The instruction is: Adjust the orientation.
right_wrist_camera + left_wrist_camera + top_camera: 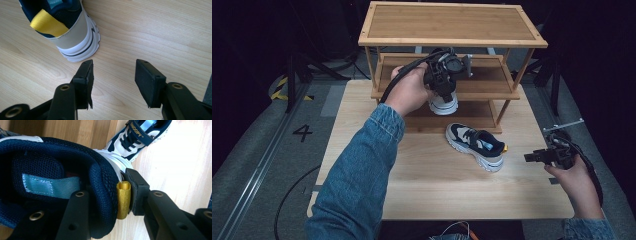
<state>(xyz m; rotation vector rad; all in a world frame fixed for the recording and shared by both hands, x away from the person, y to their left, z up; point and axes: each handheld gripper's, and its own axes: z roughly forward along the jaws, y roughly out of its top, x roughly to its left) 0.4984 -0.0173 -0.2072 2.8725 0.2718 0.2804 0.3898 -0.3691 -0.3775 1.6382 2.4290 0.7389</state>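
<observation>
Clearly clamped on the heel collar of the carried shoe (62,182): left gripper (443,82), one jaw inside the padded opening, the other outside against the yellow pull tab (123,200), toe hanging down and away from the jaws toward the bottom shelf (452,111) of the bamboo rack (452,25). Second shoe (477,146) lying farther out past the held toe in the left gripper view, on the table (412,190) just in front of the rack. Right gripper (537,157) parked low over the table with jaws standing wide and nothing between them, heel of that second shoe just ahead and to one side of the jaw tips. Likely trouble: thin grip on soft mesh and foam, so a quick swing could let the collar squirm out and drop the shoe short of the shelf. Also possible: dangling toe catching the shelf edge or nudging the second shoe, tipping the load crooked.
</observation>
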